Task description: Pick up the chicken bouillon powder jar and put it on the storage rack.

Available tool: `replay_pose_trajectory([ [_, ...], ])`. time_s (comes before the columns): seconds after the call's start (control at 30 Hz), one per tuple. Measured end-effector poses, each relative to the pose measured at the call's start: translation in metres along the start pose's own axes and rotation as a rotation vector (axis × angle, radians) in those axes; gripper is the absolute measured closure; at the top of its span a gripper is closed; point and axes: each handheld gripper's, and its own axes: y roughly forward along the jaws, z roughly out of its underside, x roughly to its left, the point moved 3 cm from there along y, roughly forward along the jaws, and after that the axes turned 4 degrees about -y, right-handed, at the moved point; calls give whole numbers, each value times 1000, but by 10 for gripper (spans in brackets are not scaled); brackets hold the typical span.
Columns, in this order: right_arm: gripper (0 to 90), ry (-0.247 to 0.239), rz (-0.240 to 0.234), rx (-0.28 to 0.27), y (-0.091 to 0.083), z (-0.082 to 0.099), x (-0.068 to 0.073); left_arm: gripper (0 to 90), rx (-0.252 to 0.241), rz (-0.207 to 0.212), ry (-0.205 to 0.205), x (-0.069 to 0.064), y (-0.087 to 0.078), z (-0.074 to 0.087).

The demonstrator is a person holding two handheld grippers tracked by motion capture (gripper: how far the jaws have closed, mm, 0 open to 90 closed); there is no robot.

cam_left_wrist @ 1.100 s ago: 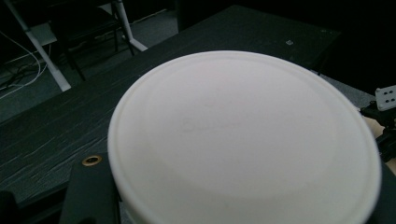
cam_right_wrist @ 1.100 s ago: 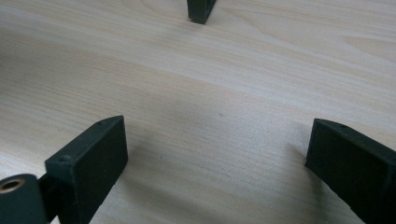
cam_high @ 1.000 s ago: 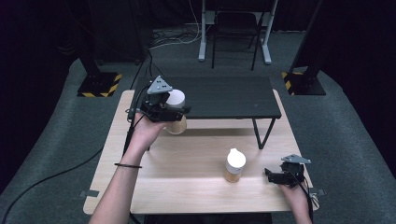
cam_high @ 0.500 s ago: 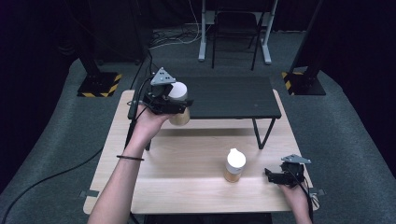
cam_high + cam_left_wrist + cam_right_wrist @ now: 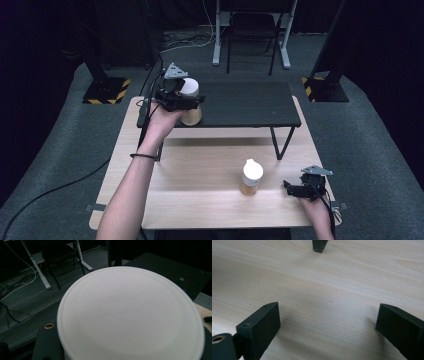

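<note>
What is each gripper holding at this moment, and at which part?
The left gripper holds the tan cup with a white lid by its side, just under the lid. The right gripper holds nothing; its jaws stand open above the wooden table.

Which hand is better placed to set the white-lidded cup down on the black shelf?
Left: its tongs already grip the white-lidded tan cup at the black shelf. The right tongs rest open on the wooden table.

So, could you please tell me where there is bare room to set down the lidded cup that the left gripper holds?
The black raised shelf is bare right of the white-lidded tan cup. The light wooden table is free left of the second lidded cup; it is crowded between that cup and the right gripper.
</note>
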Motion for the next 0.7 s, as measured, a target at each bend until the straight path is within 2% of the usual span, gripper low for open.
replay_pose_trajectory([
  [0.2,43,0,0,0,0,0,0,346,2,-10,-27,4,8,-3],
  [0.37,43,0,0,0,0,0,0,345,6,-17,-23,3,11,-5],
  [0.53,43,0,0,0,0,0,0,342,13,-17,-36,4,11,-7],
  [0.7,43,0,0,0,0,0,0,272,8,-9,-52,6,10,-5],
])
